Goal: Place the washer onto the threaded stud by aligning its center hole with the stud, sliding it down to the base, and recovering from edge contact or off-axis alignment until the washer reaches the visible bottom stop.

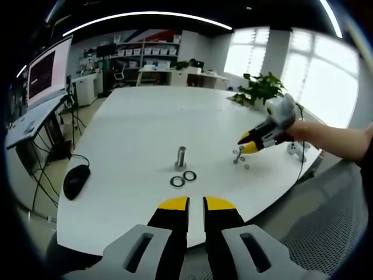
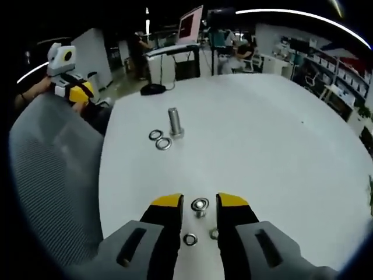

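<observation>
Jaws apart on both grippers, right gripper point(image 2: 200, 205) straddling a bolt point(image 2: 200, 206) on the tabletop point(image 2: 262, 134), left gripper point(image 1: 196, 204) short of two washers point(image 1: 183, 178) beside the upright stud point(image 1: 180, 158).

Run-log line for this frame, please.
right gripper: open, straddling flanged bolt | left gripper: open, idle | stud: bare | two washers beside it

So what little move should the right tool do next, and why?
Probably lower and close on the small stud with a washer, which stands on the white table. The right tool is open, its tips on either side of that piece, holding nothing. Two loose washers lie beside the tall stud further off, out of reach for now.
</observation>
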